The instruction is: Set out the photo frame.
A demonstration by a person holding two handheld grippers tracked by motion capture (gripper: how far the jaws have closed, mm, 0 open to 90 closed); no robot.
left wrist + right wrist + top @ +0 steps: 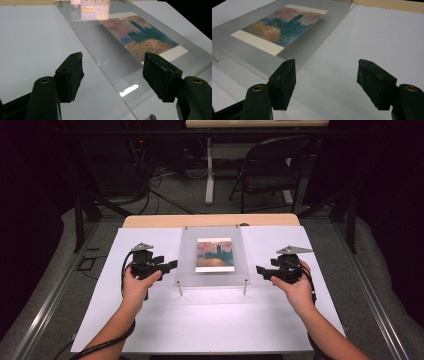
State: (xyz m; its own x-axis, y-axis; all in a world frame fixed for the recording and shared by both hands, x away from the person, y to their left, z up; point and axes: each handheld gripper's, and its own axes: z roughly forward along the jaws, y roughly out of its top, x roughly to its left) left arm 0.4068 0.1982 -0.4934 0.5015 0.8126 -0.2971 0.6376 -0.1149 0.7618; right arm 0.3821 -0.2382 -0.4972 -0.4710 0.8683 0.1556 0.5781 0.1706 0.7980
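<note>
High view: we are looking down on a white sheet [210,320] that is covering most of a wooden table [150,220], with a folding chair [272,167] standing on the floor behind it.
Clear panel: a see-through plate [187,265] is sitting in the middle of the sheet, raised a little on thin metal posts [180,289], which we are seeing at its corners.
Picture: a small print [215,254] is lying under the plate, near its centre; it is showing dark blue-green towers against a pink and purple sky, orange-gold below, and a pale border at the bottom edge.
Left gripper: the left gripper [167,266] is hovering just beside the left edge of the plate, and its jaws are standing wide apart, holding nothing.
Left gripper view: the plate edge [100,67] is running between the two jaws, and the print [142,37] is lying beyond the right jaw.
Right gripper: the right gripper [263,271] is hovering just beside the right edge of the plate, jaws also spread wide and empty.
Right gripper view: the print [282,26] is showing up and to the left, the plate's edge near the left jaw.
Hands: the left hand [136,284] and the right hand [296,286] are each wrapping around a gripper body, with the forearms coming in from the bottom and the jaws pointing inward to the plate.
</note>
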